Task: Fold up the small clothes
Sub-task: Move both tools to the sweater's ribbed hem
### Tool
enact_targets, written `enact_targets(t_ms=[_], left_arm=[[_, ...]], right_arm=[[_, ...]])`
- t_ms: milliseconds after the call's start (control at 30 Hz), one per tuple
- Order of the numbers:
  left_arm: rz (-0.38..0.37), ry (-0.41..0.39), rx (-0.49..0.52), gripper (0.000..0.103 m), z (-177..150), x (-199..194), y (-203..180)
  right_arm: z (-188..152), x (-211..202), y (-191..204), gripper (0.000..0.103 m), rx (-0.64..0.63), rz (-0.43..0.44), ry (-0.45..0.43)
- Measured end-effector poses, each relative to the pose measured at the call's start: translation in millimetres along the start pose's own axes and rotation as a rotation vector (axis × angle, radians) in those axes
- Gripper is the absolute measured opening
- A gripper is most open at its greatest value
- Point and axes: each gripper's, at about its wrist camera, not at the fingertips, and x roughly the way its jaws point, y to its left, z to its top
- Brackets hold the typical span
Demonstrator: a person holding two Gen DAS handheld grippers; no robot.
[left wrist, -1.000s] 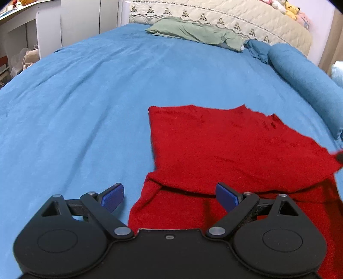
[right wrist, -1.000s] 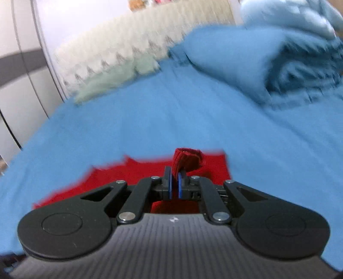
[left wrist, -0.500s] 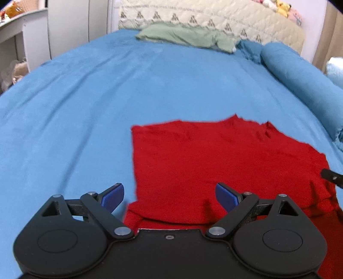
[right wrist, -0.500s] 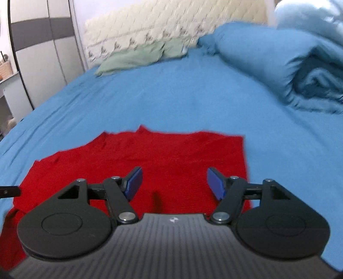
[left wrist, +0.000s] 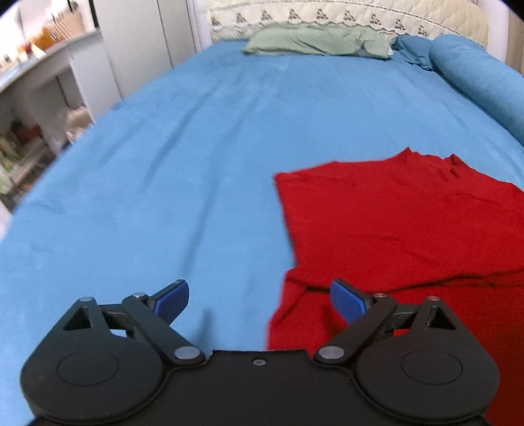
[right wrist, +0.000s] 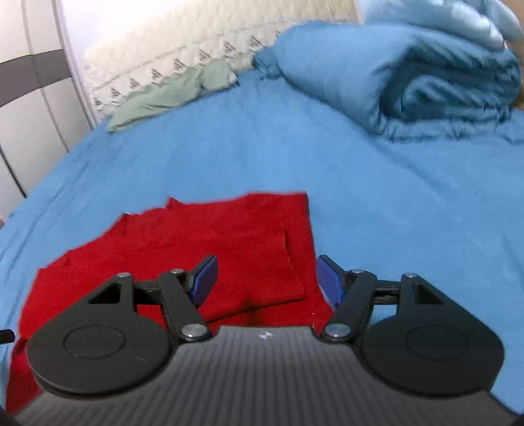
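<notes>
Bedroom setting; work surface is a bed covered by a blue sheet (left wrist: pixel 170 183), mostly smooth with faint creases.

Red garment (left wrist: pixel 402 229) lies flat on the sheet, on the right side of the left wrist view and at lower left to centre of the right wrist view (right wrist: pixel 209 249). It is folded: an upper layer lies over a lower layer, with a dark fold line running across it near the cameras. The far edge is slightly uneven, with small notches. One corner of the upper layer sits just ahead of the right gripper.

Left gripper (left wrist: pixel 260 296): jaws wide apart, nothing between the blue pads. Its left pad hangs over bare sheet, its right pad over the near left edge of the garment. Whether the pad touches the cloth cannot be told.

Right gripper (right wrist: pixel 265 278): jaws have just been opening and now stand wide, nothing clamped. Red cloth shows below the gap between the pads; the right pad sits at the garment's right edge, where it meets the sheet.

Farther out: a green pillow (left wrist: pixel 314 42) at the head of the bed, against a cream quilted headboard (left wrist: pixel 360 16). A rolled blue duvet (right wrist: pixel 409 78) lies along the right side. White wardrobe doors (left wrist: pixel 137 49) and a cluttered shelf unit (left wrist: pixel 29 98) stand beyond the left edge, blurred.
</notes>
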Motion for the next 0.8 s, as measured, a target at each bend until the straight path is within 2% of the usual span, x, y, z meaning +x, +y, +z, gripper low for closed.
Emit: enact_targets(t_ms=[67,133,267,400,467,567,700,800], left_arm=[[0.015,-0.01,0.022,0.103,-4,-24,6],[0.003,-0.009,0.047,0.103,-11,-47,11],[-0.021,0.089,0.083,0.103,-26,-74,16],[-0.067,0.15,0.128,0.103,-51,-92,17],[-0.098,0.212,0.145,0.103,-69,-93,16],[-0.137,0.308,0.159,0.103,-102,-96,14],[-0.21,0.395,0.167,0.102,-143,-100,14],[-0.211,0.456,0.134,0.089,-164,-96,16]], right_arm=[[6,-28,2,0.089,-0.031,0.019,-0.019],[11,-56,2,0.097,-0.051,0.025,-0.033],[11,-108,1,0.1,-0.073,0.054,-0.011],[-8,-150,-7,0.1,-0.095,0.051,0.092],[-25,-164,-11,0.1,-0.101,0.03,0.154],[-56,-177,-19,0.1,-0.1,-0.007,0.258],[-94,-187,-28,0.099,-0.048,-0.057,0.388],[-118,-191,-29,0.097,-0.061,-0.078,0.448]])
